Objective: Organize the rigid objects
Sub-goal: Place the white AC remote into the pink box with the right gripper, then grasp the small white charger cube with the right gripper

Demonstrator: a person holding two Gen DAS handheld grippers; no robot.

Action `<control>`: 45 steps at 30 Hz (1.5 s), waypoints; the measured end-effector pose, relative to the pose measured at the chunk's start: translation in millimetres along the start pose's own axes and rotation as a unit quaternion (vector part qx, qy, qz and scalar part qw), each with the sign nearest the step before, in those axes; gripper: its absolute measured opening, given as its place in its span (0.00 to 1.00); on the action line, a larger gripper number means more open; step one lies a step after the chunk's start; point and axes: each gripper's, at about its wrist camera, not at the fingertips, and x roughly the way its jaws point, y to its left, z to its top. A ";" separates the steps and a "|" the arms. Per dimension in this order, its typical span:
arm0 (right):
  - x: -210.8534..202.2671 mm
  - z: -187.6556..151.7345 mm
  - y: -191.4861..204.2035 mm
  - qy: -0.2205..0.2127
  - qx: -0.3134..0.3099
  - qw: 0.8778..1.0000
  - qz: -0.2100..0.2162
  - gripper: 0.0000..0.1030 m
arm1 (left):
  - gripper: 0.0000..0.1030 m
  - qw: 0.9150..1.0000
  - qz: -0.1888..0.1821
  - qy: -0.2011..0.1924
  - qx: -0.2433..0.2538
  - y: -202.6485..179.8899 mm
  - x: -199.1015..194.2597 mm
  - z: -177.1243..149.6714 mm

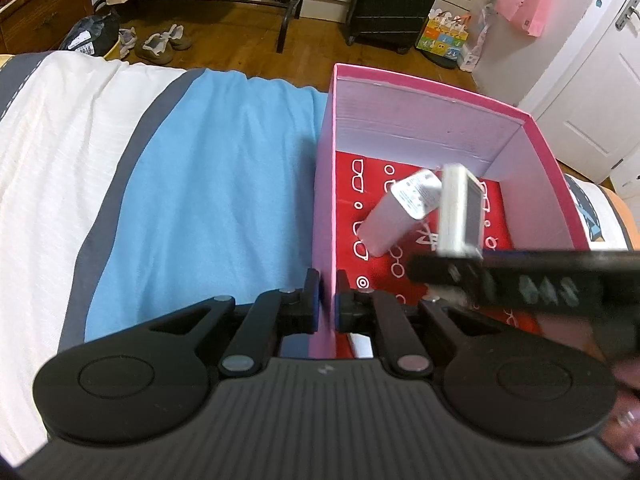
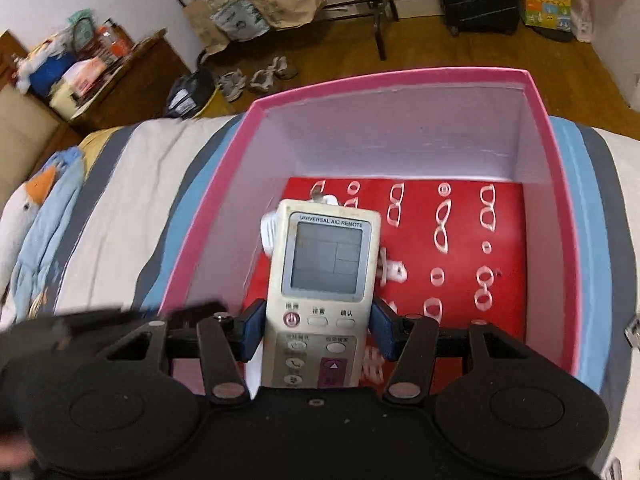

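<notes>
— Right now, clamped on the remote (image 2: 323, 280): blue pads of the right gripper (image 2: 320, 330) pinching both long edges just below the screen, near the power button. Held face-up, probably so the body stays level while going in.

— And hovering where?

— Over the open pink box (image 2: 538, 120), above the near-left part of its red floor. Seen from the left wrist, tilted up on end, blurred, clearly off the floor. Not yet let go.

— Why the left gripper (image 1: 328, 296) at the wall?

— Fingers (image 1: 312, 292) drawn nearly together on the box's left wall, one pad outside, one inside. Whether actually squeezing the card or just touching, hard to tell. Likely bracing, since a light box on a soft bed (image 1: 192, 168) slides or tips easily when something drops in.

— Anything already inside?

— Yes, a white boxy item (image 1: 396, 216) lying slanted on the red floor, looking like a charger or power bank, directly under and beyond the remote. Mostly hidden behind the remote in the right wrist view, only white edges showing.

— So the placement?

— Probably beside or past that white piece, toward the bare red area at right, to avoid stacking one on the other. Risk: landing on the white piece and ending up slanted.
</notes>
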 end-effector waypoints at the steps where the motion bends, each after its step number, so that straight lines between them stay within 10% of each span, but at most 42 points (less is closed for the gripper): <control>1: 3.7 3.4 0.8 -0.005 0.000 1.000 -0.002 0.58 | 0.06 1.000 0.000 0.000 0.001 -0.3 0.1 -0.1; 13: 10.6 19.8 -2.3 0.025 -0.029 0.994 -0.098 0.58 | 0.06 1.000 0.000 0.000 0.001 -0.5 0.4 0.3; 19: 14.4 22.2 -18.1 0.015 0.014 0.998 -0.052 0.64 | 0.06 1.000 0.000 -0.001 0.000 -1.3 0.7 -0.7; 35: -178.0 -47.1 -55.8 -0.125 -0.128 0.984 0.002 0.76 | 0.06 1.000 0.013 0.001 0.001 -7.8 -1.1 0.4; 45: -185.5 -105.2 -140.8 0.005 -0.170 0.981 -0.095 0.71 | 0.05 0.999 0.033 0.002 0.015 -15.7 -1.2 0.2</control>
